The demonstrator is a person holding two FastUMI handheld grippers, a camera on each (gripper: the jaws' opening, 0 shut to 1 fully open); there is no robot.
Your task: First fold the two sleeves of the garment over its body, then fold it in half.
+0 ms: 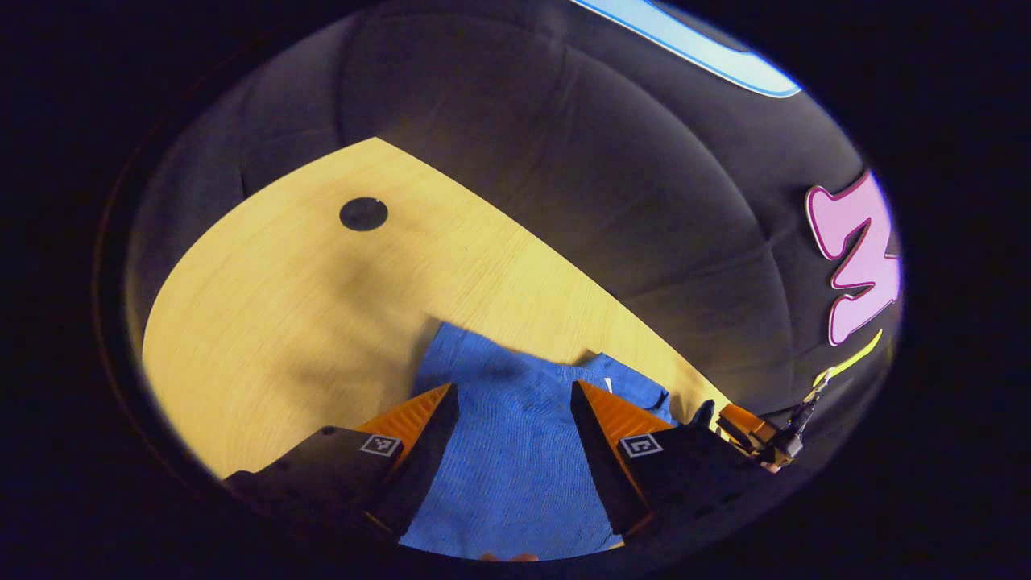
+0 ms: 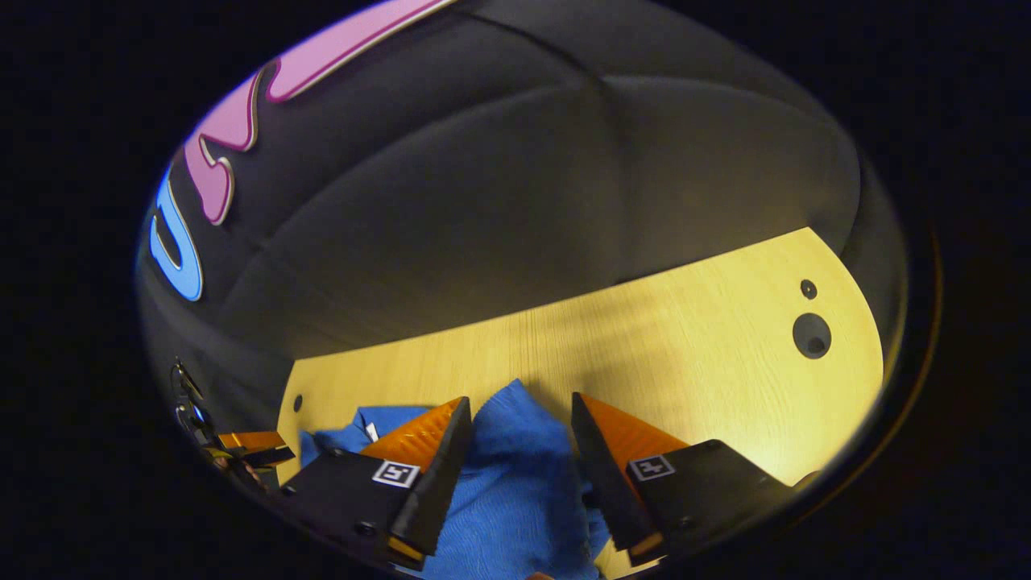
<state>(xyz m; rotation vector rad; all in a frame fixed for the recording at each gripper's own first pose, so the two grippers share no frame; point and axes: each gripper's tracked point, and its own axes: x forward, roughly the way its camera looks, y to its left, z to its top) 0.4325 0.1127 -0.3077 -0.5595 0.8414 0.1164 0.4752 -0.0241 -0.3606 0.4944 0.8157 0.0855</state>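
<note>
Left gripper view looks down on the blue garment [image 1: 515,451] lying on the wooden table [image 1: 266,322], spread beneath the left gripper [image 1: 515,395], whose jaws stand wide apart, holding nothing. The right gripper [image 2: 519,407] likewise gapes over the cloth.

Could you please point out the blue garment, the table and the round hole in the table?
Blue garment [image 1: 515,451], left gripper view: knit cloth between the jaws.
Table [image 1: 282,322], left gripper view: bare wooden top.
Round hole [image 2: 811,335], right gripper view: its dark middle.
</note>
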